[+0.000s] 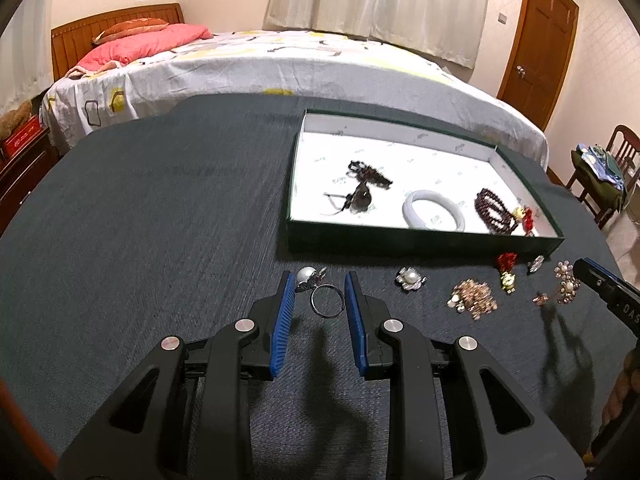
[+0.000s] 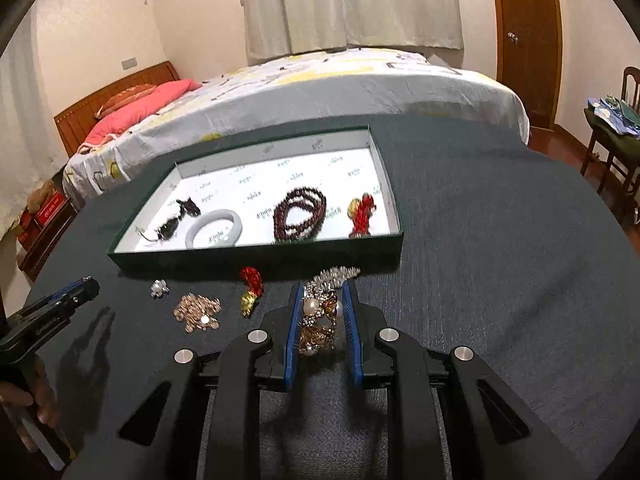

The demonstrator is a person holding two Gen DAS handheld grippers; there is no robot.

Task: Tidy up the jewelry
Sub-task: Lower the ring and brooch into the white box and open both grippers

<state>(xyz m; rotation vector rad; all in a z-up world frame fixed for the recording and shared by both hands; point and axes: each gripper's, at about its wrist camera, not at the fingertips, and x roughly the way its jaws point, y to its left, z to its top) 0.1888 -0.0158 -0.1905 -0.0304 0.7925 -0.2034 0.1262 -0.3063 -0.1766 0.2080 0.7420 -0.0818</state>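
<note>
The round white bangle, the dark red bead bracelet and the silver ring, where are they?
round white bangle (image 1: 434,211), left wrist view, on its near rim.
dark red bead bracelet (image 2: 298,216), right wrist view, on its beads.
silver ring (image 1: 327,300), left wrist view, on its band.

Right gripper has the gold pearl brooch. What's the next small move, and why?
Probably carry it forward over the tray's near wall. The right gripper is shut on the gold pearl brooch, and bare floor shows behind the white bangle.
</note>
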